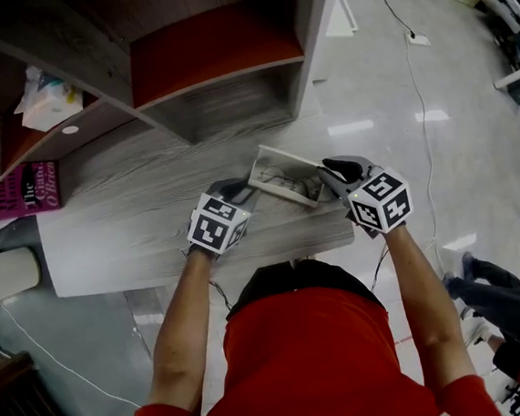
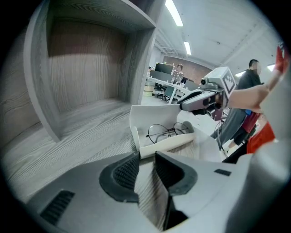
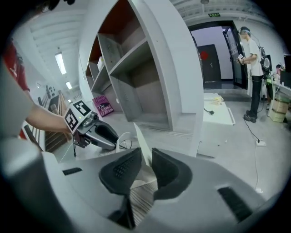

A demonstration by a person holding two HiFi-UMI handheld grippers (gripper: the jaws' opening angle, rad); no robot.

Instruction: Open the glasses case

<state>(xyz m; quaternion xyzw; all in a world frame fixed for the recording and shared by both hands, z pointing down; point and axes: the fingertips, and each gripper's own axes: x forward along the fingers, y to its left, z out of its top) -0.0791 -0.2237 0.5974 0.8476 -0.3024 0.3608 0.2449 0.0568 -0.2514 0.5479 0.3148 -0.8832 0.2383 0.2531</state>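
Works at a grey wood-grain desk [image 1: 126, 243] with a gripper in each hand. Holds the left gripper [image 2: 146, 157] at the near left end of the white glasses case [image 2: 168, 143], jaws apart, bare desk showing between the pads, nothing gripped, tips just at the tray's front wall. Pinches the upright lid [image 2: 154, 116] with the right gripper [image 3: 145, 157] from the case's right end, the thin white edge caught between the narrow-set pads. Has the case lying open near the desk's front edge, just below the shelf unit [image 1: 209, 61], lid raised behind the tray. Shows round wire-framed glasses [image 2: 168, 131] resting inside the tray. Leaves a purple book [image 1: 28, 188] well off to the left.
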